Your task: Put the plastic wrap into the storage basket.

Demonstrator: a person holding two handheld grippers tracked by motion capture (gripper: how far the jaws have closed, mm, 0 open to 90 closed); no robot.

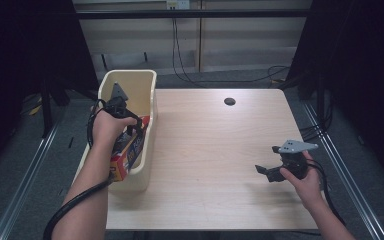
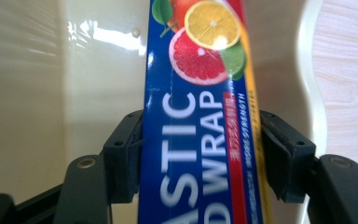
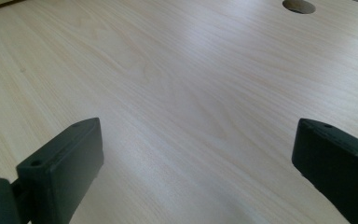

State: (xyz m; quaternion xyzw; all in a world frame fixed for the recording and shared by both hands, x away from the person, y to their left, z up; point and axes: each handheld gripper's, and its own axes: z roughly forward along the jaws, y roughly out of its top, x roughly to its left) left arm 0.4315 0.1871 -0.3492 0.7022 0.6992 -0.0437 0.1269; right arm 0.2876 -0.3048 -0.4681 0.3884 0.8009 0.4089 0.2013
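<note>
step: my left gripper (image 2: 200, 158) clamped across plastic wrap box (image 2: 200, 116), inside cream bin (image 1: 145, 90) at table's left edge | my right gripper (image 3: 196, 168) wide open, empty, over table (image 3: 191, 84) | next, my guess: lift box straight, clear bin wall

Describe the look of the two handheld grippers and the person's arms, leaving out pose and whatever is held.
Both the left gripper and the right gripper are black, each topped by a grey three-cornered plate and trailing a thick black cable. Their fingers are blocky black pads with small screw holes. The forearms are bare, with no sleeves visible.
</note>
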